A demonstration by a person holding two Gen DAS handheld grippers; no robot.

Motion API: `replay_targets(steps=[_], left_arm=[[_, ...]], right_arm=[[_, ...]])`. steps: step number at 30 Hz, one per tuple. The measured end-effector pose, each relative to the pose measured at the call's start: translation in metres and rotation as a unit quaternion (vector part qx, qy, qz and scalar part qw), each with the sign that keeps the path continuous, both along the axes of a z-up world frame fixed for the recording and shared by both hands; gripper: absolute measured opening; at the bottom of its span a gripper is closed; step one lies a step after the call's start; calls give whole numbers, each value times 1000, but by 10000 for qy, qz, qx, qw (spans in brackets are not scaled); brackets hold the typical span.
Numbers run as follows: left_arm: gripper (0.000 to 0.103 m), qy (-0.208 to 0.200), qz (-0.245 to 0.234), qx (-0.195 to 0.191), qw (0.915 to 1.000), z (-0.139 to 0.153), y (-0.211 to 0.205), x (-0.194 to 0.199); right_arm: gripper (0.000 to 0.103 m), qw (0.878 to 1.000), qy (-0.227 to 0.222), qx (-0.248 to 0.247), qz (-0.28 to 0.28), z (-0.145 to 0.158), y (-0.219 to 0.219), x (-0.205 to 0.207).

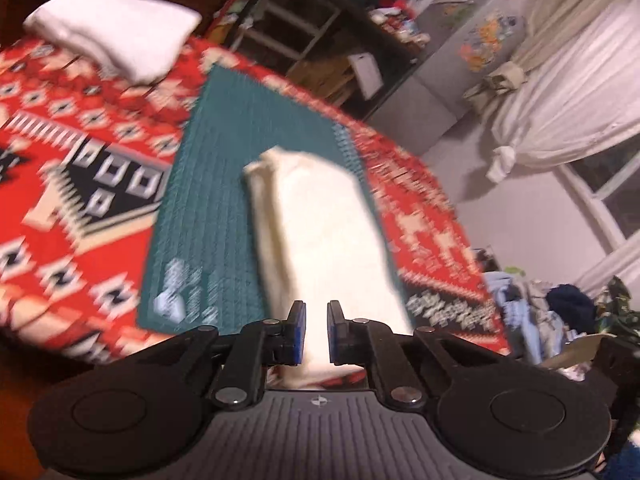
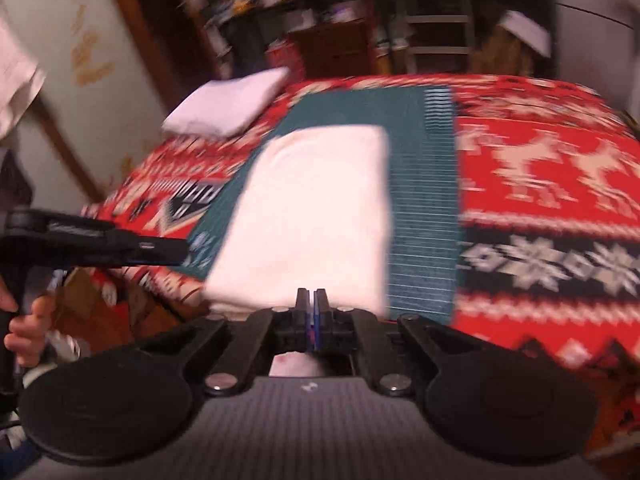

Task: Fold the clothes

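A red patterned blanket (image 2: 540,152) covers the tabletop, busy with white and black motifs. On it lies a teal ribbed mat (image 2: 424,208). A cream garment (image 2: 312,212), already folded into a neat rectangle, rests on the mat toward its near edge. A second folded white garment (image 2: 228,108) sits well apart at the blanket's far left corner. The left claw (image 1: 316,332) hovers above the near end of the cream garment, jaws slightly parted with nothing pinched between them. The right claw (image 2: 311,312) is clenched tight and empty, near the garment's near edge. A person's hand (image 2: 28,328) grips the left tool's handle. Both views are blurred. The fold looks finished; the likely next step is moving it to the stack, best done by gripping both near corners through all layers and lifting evenly.
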State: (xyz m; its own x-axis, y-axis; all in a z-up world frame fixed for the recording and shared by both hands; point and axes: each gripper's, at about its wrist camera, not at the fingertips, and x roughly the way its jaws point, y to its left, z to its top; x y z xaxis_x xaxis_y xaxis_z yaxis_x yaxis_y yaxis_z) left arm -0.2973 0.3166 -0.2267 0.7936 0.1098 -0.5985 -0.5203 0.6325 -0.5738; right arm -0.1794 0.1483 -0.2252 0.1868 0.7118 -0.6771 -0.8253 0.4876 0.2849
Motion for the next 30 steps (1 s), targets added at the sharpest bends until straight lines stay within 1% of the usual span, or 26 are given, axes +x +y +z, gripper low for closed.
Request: replay_targets(steps=[2,4,6,8,12,14,15,16,17,18,21,24,27,30], left_arm=[[8,-62,-130,89,9999,2,2,16],[8,-77,-199,20,9998,-3,5,33],[8,23,-226,-82,9997,-14,7,44],[7,118,-244,-187,9995,-25,8,54],[7,231,-155,-324,9991,-37,2,47],[6,281,-60,-422,9987,-41,2,40],[3,306,-12,-470,9984,-43,2,37],[3,323,19,-514,9982,-45,1,35],[3,326,18,-542,9980,-45,0,33],[3,329,24,-541,9980,-45,-1,30],[3,316,84,-401,9987,-37,-5,27],[3,191,120,-85,9997,-19,-5,34],[4,82,140,84,9998,-5,9,57],[4,104,167,152,9997,-6,27,85]], right_arm=[[2,9997,31,-26,-245,2,-13,12],[2,9989,76,-58,-459,2,-23,25],[2,9986,112,21,-515,3,-21,31],[2,9990,97,69,-435,5,-11,35],[2,9999,-94,54,2,2,28,28],[2,9997,-129,-71,184,-7,45,24],[2,9994,-152,-182,237,-13,53,23],[1,9989,-208,-337,269,-20,58,21],[0,9984,-257,-417,299,-26,60,19],[0,9983,-283,-394,319,-30,58,17],[0,9983,-165,-438,340,-32,51,14],[0,9987,-93,-411,304,-24,49,15],[2,9992,-221,-255,219,-9,58,24],[2,9992,-347,-165,120,4,83,41]])
